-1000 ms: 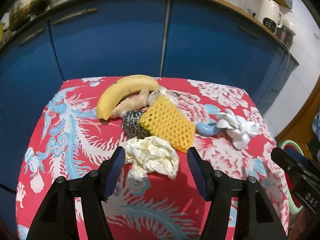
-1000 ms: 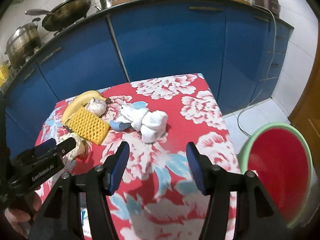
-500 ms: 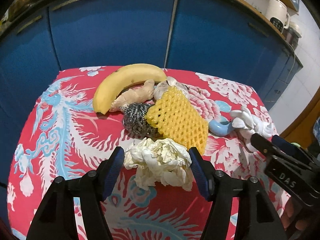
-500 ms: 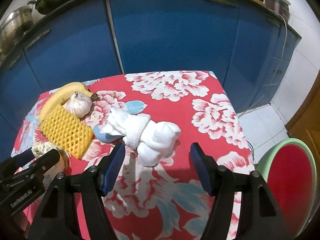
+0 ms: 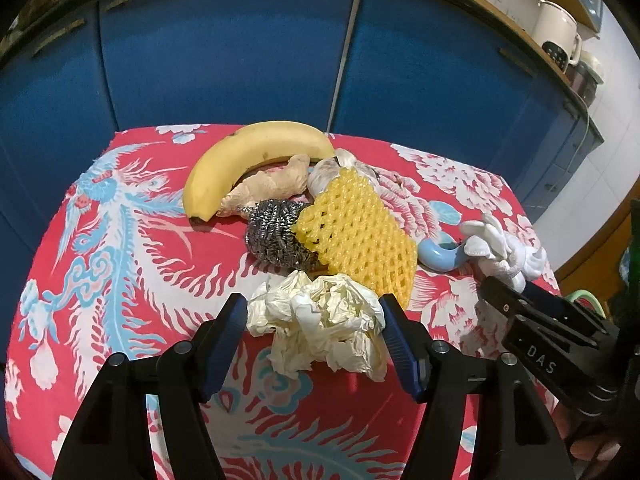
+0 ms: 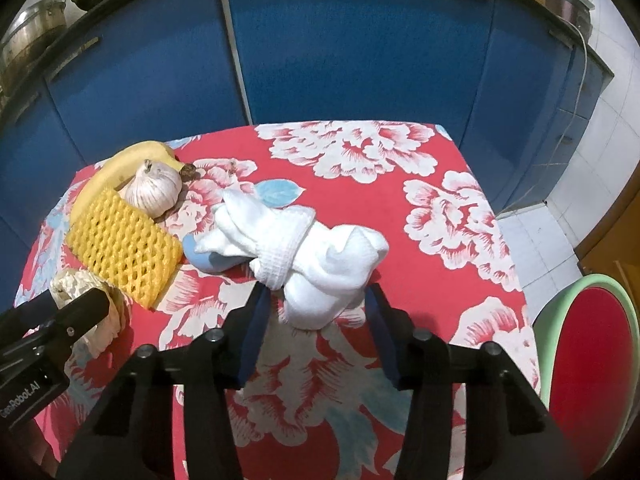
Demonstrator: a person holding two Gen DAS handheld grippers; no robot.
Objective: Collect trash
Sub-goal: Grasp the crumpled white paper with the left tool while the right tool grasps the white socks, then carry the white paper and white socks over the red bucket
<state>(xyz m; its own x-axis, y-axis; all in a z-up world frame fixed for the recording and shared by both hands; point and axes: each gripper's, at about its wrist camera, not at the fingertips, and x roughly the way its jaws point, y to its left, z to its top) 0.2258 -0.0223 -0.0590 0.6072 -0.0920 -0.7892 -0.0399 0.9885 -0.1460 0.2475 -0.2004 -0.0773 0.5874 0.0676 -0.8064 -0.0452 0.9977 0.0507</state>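
Note:
A crumpled cream paper wad [image 5: 320, 320] lies on the red flowered tablecloth [image 5: 120, 240], between the open fingers of my left gripper [image 5: 312, 320]. The paper also shows in the right wrist view [image 6: 76, 284]. A yellow foam fruit net [image 5: 356, 236] lies just behind it, and shows again from the right [image 6: 120, 248]. My right gripper [image 6: 316, 300] is open around the near end of a white sock bundle [image 6: 316, 256], which also shows in the left wrist view [image 5: 504, 252]. A red bin with a green rim [image 6: 588, 356] stands on the floor at the right.
A banana [image 5: 248, 160], ginger root [image 5: 272, 184], garlic bulb [image 6: 154, 192], steel scourer [image 5: 276, 236] and a light blue curved object [image 5: 440, 256] lie on the table. Blue cabinets [image 5: 240, 48] stand behind. The table's right edge drops to a tiled floor [image 6: 536, 240].
Both grippers have moved forward and down. The left now brackets the paper wad, the right brackets the white sock bundle. Both stay open.

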